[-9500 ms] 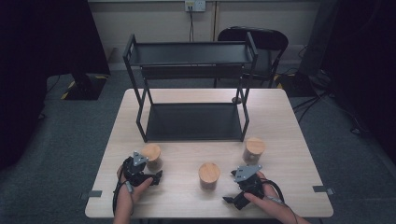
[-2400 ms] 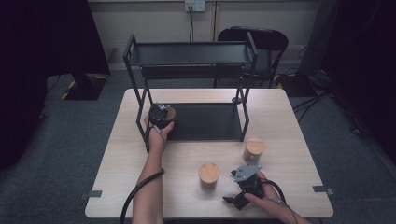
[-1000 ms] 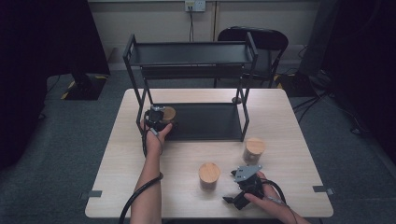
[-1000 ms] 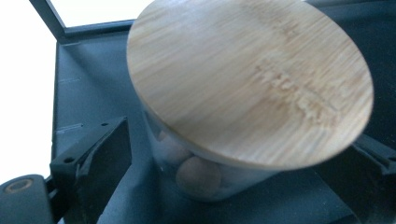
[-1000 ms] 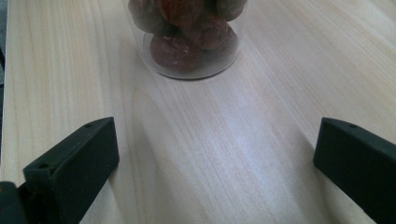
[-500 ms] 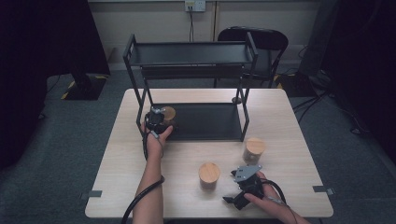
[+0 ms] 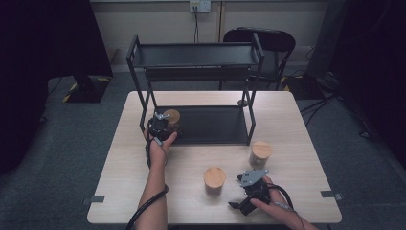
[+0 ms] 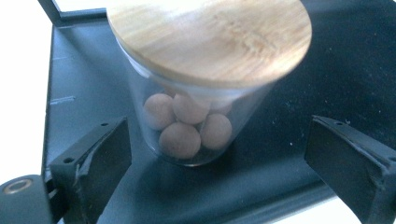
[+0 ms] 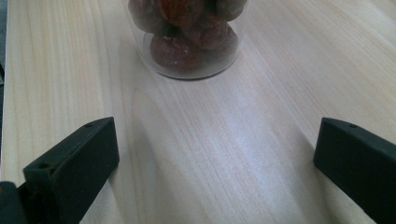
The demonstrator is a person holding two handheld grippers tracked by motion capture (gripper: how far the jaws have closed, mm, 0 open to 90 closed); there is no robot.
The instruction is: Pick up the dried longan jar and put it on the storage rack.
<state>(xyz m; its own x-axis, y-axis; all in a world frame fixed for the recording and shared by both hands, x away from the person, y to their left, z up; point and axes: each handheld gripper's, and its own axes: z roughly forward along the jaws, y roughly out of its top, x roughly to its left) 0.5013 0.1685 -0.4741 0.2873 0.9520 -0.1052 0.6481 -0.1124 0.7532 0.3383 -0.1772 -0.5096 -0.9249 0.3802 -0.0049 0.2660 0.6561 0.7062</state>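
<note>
At left of centre in the high view, jar (image 7: 172, 116) upright on rack's lower shelf (image 7: 210, 125) beside front-left post, left gripper (image 7: 158, 125) spread wide around it, untouching, forearm stretched forward, right gripper (image 7: 251, 184) spread, resting lower right near middle jar (image 7: 214, 178).

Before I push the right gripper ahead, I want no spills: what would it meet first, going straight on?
Probably the glass jar of dark round pieces standing on the wooden table. It sits ahead of the open right gripper, slightly left of centre, with bare tabletop between; how far is unclear.
</note>
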